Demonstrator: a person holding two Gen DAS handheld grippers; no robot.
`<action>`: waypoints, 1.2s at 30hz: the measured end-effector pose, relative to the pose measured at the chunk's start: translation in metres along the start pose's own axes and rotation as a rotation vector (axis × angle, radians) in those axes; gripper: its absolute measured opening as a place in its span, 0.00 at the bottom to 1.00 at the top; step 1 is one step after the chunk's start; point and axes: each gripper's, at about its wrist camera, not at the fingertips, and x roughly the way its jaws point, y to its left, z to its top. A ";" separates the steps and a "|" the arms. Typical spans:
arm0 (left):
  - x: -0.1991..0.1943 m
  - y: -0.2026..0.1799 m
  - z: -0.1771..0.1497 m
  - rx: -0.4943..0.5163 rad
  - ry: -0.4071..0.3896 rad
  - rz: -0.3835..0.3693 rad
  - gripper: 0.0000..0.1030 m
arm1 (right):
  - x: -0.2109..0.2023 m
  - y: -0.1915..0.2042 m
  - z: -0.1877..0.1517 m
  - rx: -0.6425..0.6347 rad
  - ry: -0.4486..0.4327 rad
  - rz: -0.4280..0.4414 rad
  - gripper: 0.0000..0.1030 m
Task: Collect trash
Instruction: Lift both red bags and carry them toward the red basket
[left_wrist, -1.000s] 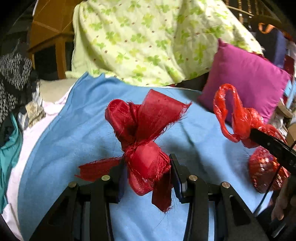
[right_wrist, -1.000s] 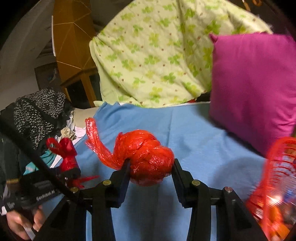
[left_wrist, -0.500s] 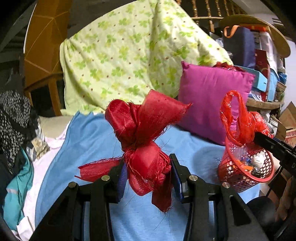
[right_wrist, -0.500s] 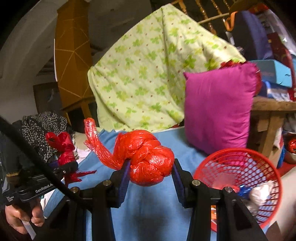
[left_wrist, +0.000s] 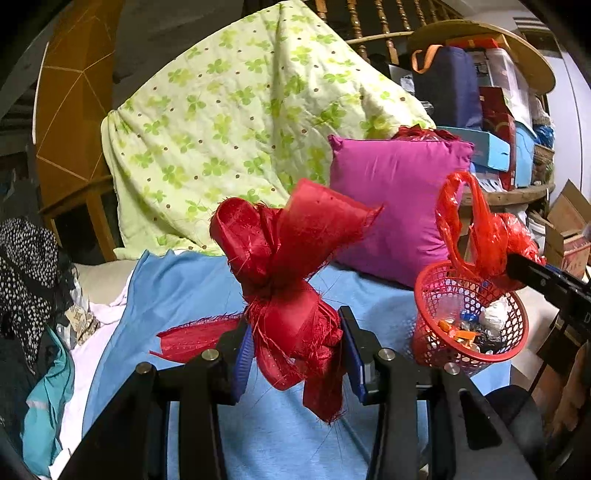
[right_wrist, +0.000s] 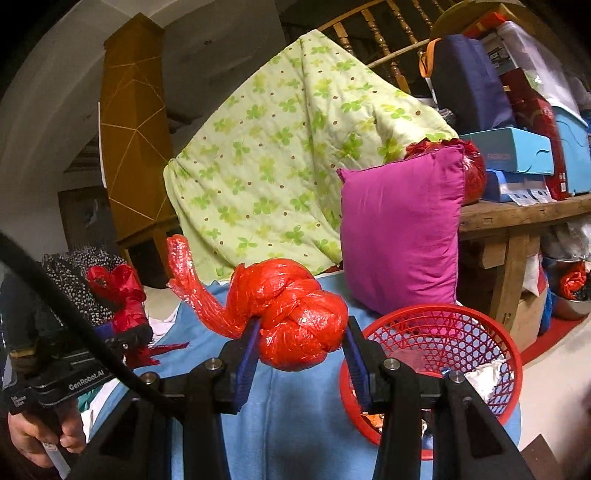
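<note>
Two bits of trash are up in the air at once. Left wrist view: the left gripper (left_wrist: 295, 354) has its jaws clenched on a frayed red ribbon bow (left_wrist: 284, 273), held clear of the blue sheet (left_wrist: 177, 295), probably so it doesn't snag. The red basket (left_wrist: 436, 354) sits off to the right.

Right wrist view: the right gripper (right_wrist: 301, 350) is clamped on a knotted red plastic bag (right_wrist: 291, 314), just left of that basket's rim (right_wrist: 513, 384), looks lined up for a drop.

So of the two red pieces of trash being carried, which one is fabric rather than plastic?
The frayed red ribbon bow in the left gripper; the right gripper holds a glossy knotted red plastic bag.
</note>
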 end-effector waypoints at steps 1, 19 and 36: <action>-0.001 -0.003 0.001 0.008 0.000 -0.001 0.44 | -0.002 -0.002 0.000 0.002 -0.004 -0.002 0.45; -0.003 -0.031 0.003 0.066 0.004 -0.026 0.45 | -0.019 -0.030 -0.001 0.054 -0.020 -0.016 0.45; 0.007 -0.046 -0.004 0.098 0.033 -0.039 0.45 | -0.022 -0.054 -0.008 0.109 -0.020 -0.036 0.45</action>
